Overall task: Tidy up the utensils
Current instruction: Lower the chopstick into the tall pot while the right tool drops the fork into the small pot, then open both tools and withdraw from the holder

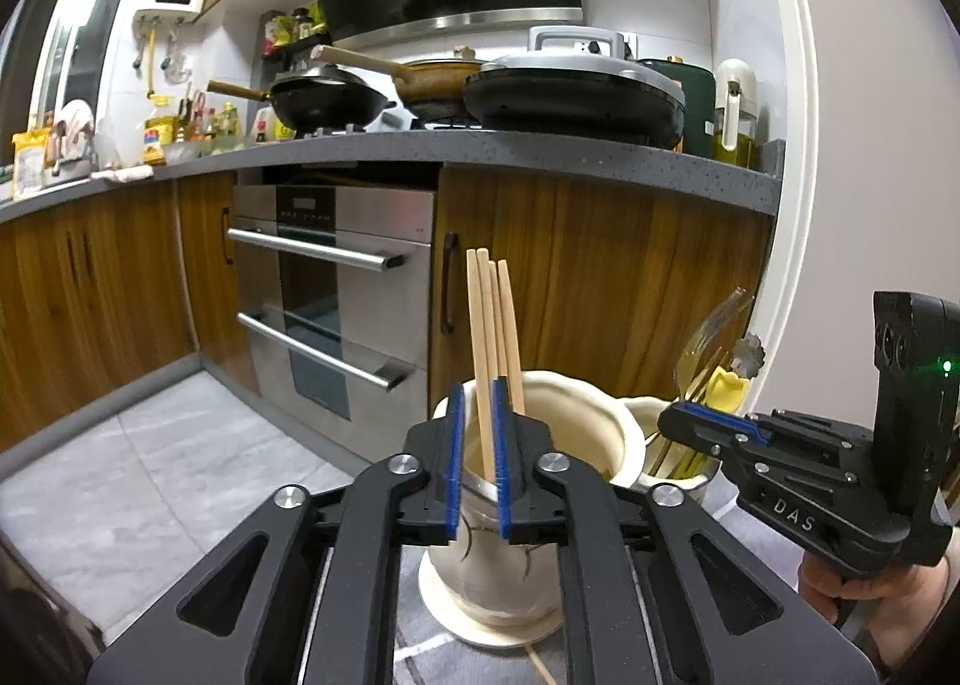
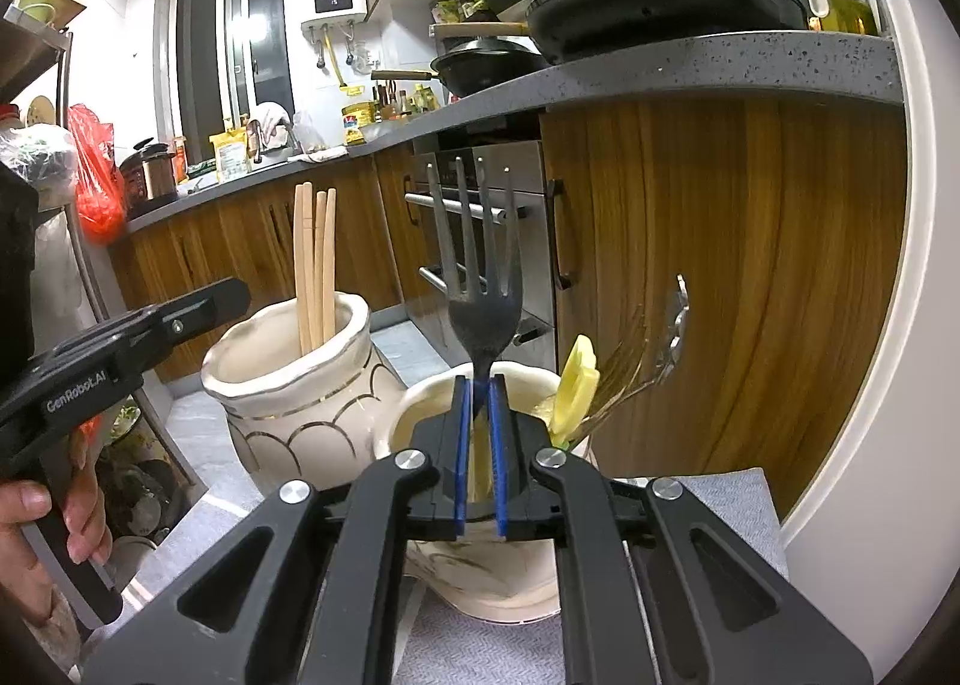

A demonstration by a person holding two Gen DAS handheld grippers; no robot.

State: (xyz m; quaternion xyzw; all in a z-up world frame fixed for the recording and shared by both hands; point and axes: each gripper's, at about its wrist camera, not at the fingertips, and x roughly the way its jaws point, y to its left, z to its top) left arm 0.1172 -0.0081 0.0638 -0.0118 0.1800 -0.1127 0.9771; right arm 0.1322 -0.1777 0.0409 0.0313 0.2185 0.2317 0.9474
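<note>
While the left gripper (image 1: pixel 479 445) pinches one wooden chopstick (image 1: pixel 483 361) upright between nearly closed pads, its lower end inside the taller cream holder (image 1: pixel 564 421) with the other chopsticks, the right gripper (image 2: pixel 480 445) clamps a dark metal fork (image 2: pixel 480 265) by the neck, tines up. The fork's long axis runs vertically, handle down into the shorter cream holder (image 2: pixel 420 415) directly below the right fingers. Judgement: each utensil only needs release, straight down; the right hand is nearer the fork holder.
</note>
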